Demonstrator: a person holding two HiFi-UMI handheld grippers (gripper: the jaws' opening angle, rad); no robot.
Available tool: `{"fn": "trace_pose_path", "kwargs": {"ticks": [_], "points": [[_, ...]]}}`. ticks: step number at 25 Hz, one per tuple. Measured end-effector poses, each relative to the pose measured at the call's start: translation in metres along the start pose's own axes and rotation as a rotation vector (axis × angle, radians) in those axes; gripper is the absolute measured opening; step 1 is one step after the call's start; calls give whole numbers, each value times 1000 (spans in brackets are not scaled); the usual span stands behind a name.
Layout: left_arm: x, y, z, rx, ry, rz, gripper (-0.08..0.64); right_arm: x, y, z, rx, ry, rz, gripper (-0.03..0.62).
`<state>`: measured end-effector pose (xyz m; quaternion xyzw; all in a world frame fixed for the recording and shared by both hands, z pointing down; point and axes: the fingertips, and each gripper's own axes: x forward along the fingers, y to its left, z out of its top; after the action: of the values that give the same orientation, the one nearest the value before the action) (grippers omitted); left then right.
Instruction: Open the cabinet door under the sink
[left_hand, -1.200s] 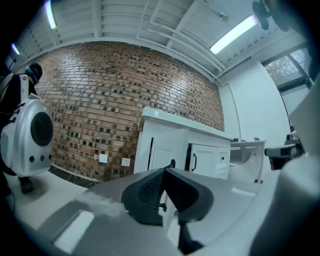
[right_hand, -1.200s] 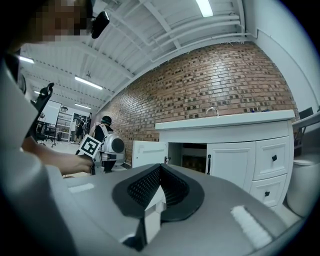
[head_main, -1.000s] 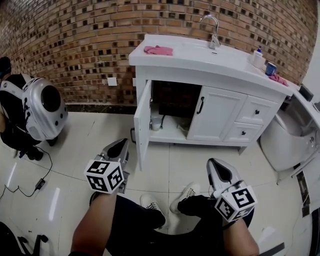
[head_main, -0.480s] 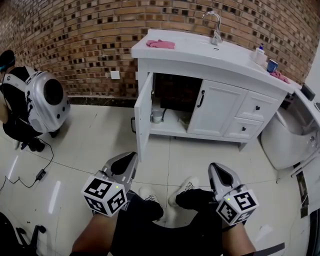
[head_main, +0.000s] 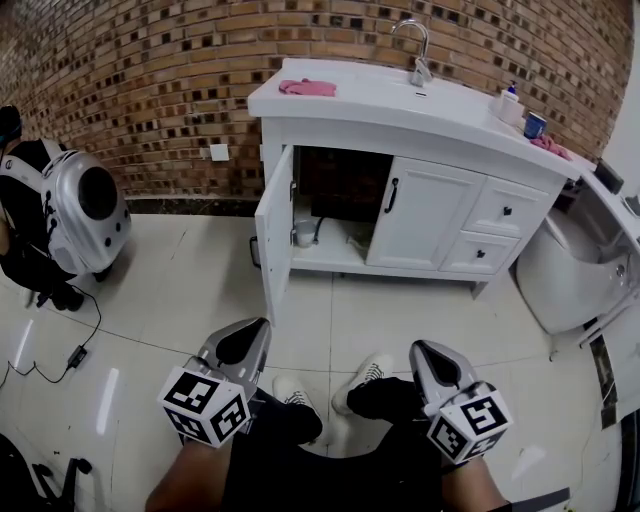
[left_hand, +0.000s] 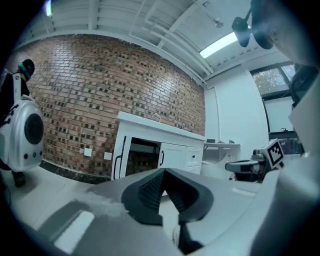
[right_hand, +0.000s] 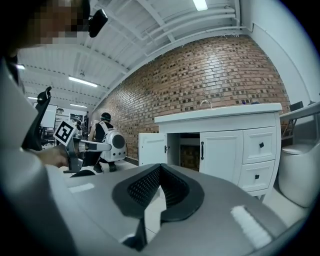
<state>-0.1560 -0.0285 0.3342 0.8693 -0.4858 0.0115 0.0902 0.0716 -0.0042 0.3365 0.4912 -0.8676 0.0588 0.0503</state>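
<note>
The white vanity cabinet (head_main: 420, 215) stands against the brick wall under a sink with a faucet (head_main: 417, 48). Its left door (head_main: 272, 235) stands swung wide open, edge-on toward me, and shows a dark inside with pipes and a small container. The open door (left_hand: 120, 157) also shows in the left gripper view, and the same door (right_hand: 151, 148) in the right gripper view. The right door (head_main: 412, 218) is closed. My left gripper (head_main: 248, 335) and right gripper (head_main: 428, 355) hang low over my knees, well short of the cabinet. Both are shut and hold nothing.
A pink cloth (head_main: 306, 88) lies on the countertop, with bottles (head_main: 515, 108) at its right end. Two closed drawers (head_main: 495, 232) sit right of the doors. A person with a white backpack (head_main: 85, 212) crouches at left. A white fixture (head_main: 570, 270) stands at right. A cable (head_main: 60, 360) lies on the floor.
Both grippers have drawn back from the cabinet toward my body and sunk lower in the head view. The left door stays open.
</note>
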Motion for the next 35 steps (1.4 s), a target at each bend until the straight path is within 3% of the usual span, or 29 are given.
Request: {"fn": "trace_pose_path", "kwargs": {"ticks": [10, 35], "points": [[3, -9, 3, 13, -18, -37, 2, -1, -1, -2, 21, -8, -2, 6], [10, -12, 7, 8, -40, -41, 2, 0, -2, -3, 7, -7, -15, 6]]}}
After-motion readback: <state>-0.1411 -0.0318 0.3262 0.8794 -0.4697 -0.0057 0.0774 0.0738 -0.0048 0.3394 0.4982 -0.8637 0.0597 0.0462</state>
